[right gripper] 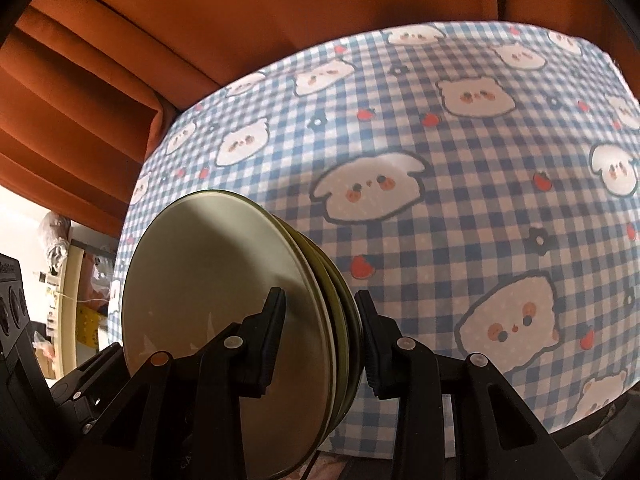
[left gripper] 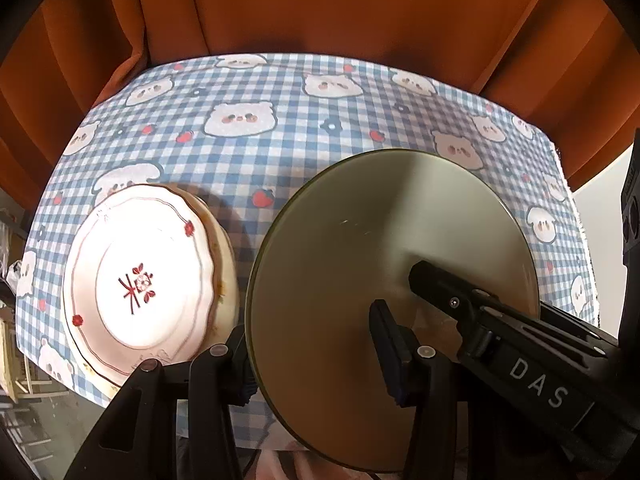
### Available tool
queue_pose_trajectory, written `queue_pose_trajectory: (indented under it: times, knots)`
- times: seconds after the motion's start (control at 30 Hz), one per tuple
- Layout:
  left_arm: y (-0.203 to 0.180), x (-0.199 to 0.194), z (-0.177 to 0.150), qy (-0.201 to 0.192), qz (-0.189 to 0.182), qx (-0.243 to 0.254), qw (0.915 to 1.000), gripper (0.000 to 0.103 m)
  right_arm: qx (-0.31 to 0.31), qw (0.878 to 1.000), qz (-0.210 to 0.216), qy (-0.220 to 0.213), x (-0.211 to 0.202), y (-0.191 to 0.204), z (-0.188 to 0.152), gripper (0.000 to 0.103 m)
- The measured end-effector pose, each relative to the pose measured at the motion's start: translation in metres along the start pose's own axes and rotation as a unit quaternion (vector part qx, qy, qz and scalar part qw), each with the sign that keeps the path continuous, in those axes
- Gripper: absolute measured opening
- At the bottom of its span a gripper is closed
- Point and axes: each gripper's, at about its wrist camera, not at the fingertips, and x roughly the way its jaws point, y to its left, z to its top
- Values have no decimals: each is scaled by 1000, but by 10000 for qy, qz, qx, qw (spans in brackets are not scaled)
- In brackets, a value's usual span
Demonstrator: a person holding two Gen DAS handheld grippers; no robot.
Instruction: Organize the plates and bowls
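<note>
A stack of olive-green plates (left gripper: 340, 240) hangs tilted above the checked tablecloth (left gripper: 280, 140), held from two sides. My left gripper (left gripper: 310, 328) is shut on its near rim, one finger on the top face and one underneath. The right gripper's finger (left gripper: 432, 280) presses on the top face from the right. In the right wrist view the green plates (right gripper: 208, 280) stand nearly edge-on, and my right gripper (right gripper: 320, 300) is shut across their stacked rims (right gripper: 320, 256). A white plate with red flowers (left gripper: 140, 276) lies on cream dishes (left gripper: 224, 248) at the table's left.
Orange curtains (left gripper: 320, 8) hang close behind the table. The tablecloth (right gripper: 460, 160) with bear prints stretches to the right of the held stack. The table's left edge drops to a room with shelves and clutter (right gripper: 60, 280). The left gripper's body (right gripper: 80, 384) shows at lower left.
</note>
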Motion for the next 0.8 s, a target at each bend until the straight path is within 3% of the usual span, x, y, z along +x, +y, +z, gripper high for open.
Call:
queue_pose_trajectory:
  times: [0.8]
  knots:
    - [115, -30, 11, -126, -453, 288, 9985, 48, 216, 9982, -389, -392, 20, 115, -13, 39]
